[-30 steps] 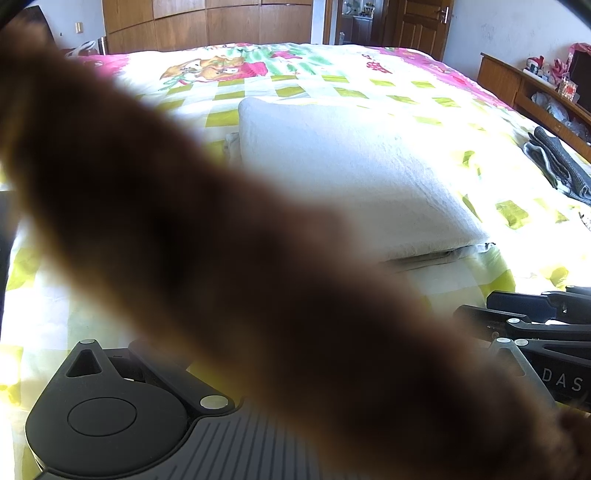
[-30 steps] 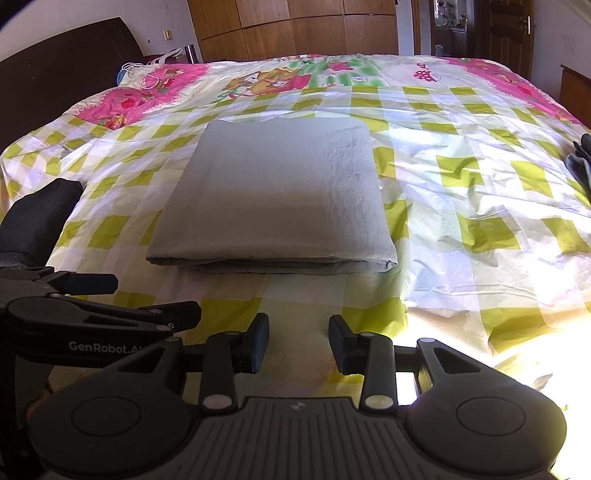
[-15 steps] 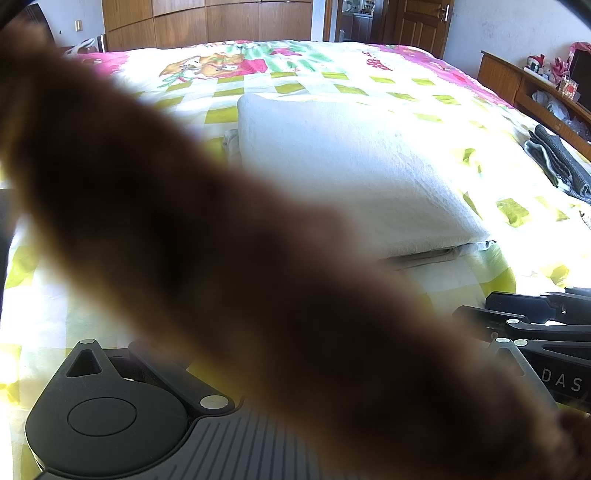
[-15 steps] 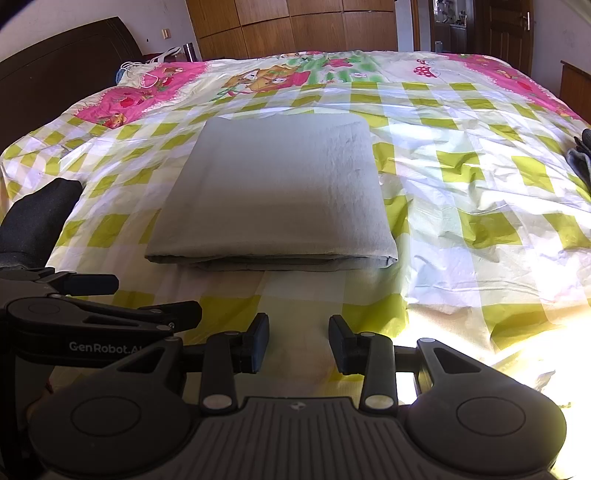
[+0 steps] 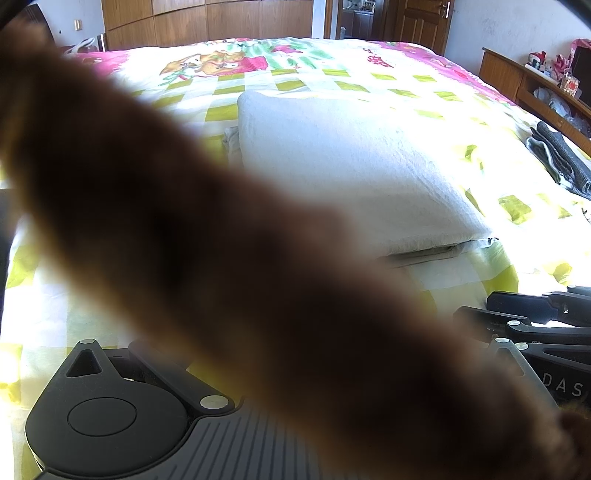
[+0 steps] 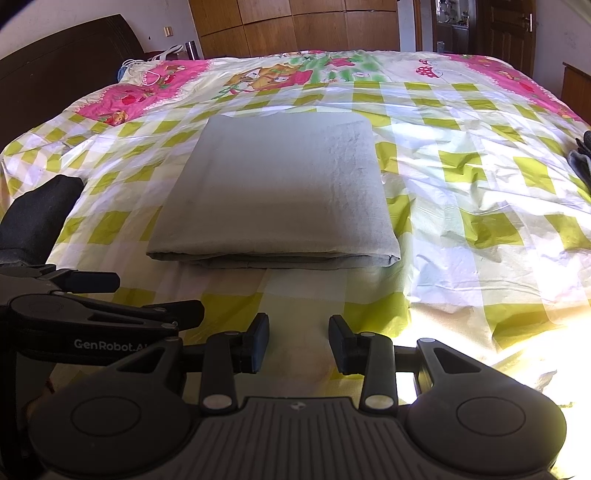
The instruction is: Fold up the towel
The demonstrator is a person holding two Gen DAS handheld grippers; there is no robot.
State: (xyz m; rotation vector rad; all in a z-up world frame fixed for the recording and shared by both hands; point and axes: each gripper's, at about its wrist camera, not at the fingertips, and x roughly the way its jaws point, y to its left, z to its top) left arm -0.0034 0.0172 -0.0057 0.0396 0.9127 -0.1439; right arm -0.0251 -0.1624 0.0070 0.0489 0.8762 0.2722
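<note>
The towel (image 6: 273, 199) lies folded into a flat grey rectangle near the middle of the bed (image 6: 480, 206), on the green-and-white checked bedspread, its stacked edges facing my right camera. From the left wrist I see the same towel (image 5: 351, 166) washed out almost white by the sun, with its near corner showing the layers underneath.

Behind the bed I see a wall of wooden wardrobe doors (image 6: 303, 29), and a dark headboard (image 6: 62, 59) runs along the left side in the right view. A wooden shelf unit (image 5: 532, 81) stands along the right edge in the left view. A small heap of dark grey cloth (image 5: 561, 158) rests on the bedspread near that edge, well apart from the towel.

My right gripper (image 6: 298, 345) sits low over the bedspread just short of the towel's near edge, its jaws spread partway with only the sheet visible between them and nothing pinched. The left gripper (image 6: 122, 299) shows at the left of the right view, side-on, beside the right one. In its own camera a blurred brown shape (image 5: 258, 277) very close to the lens covers its fingers, so I cannot tell whether its jaws are spread or pressed together.
</note>
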